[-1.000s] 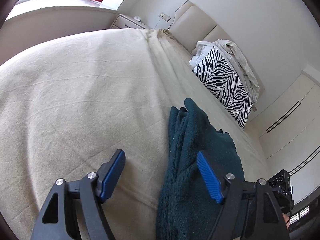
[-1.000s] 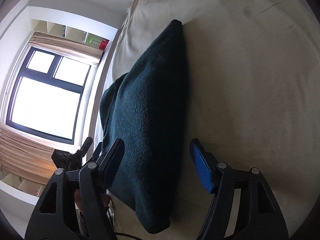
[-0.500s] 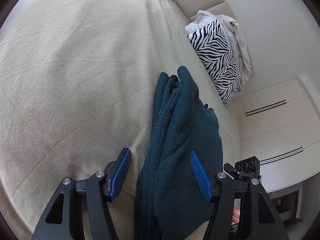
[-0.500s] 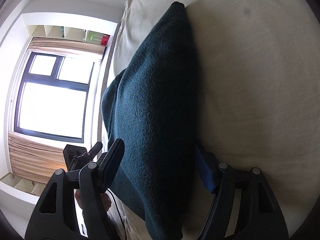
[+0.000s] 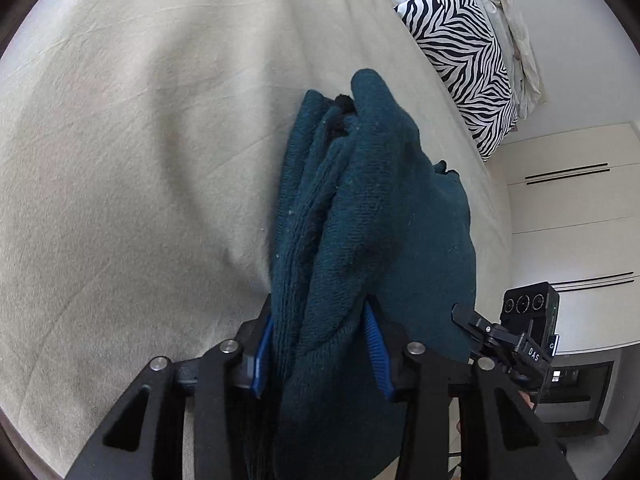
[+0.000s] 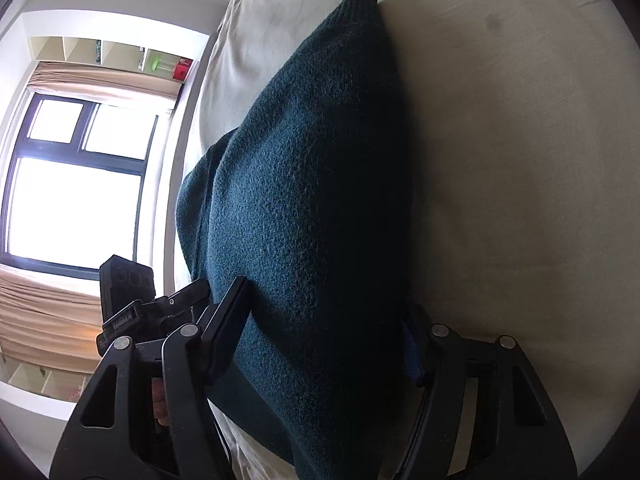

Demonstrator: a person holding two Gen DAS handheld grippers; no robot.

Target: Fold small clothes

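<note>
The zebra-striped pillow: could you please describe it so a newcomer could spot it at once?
Start at the wide beige bed. Look past the dark teal sweater to the far right edge by the wall. The zebra-striped pillow stands there under crumpled white bedding, the only patterned item.

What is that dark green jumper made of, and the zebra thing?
The dark teal-green knitted garment looks like wool or a wool-like yarn: ribbed knit rows, fuzzy matte surface, small lint specks. The black-and-white zebra-striped cushion seems smooth printed fabric, though it is too far off to be sure.
</note>
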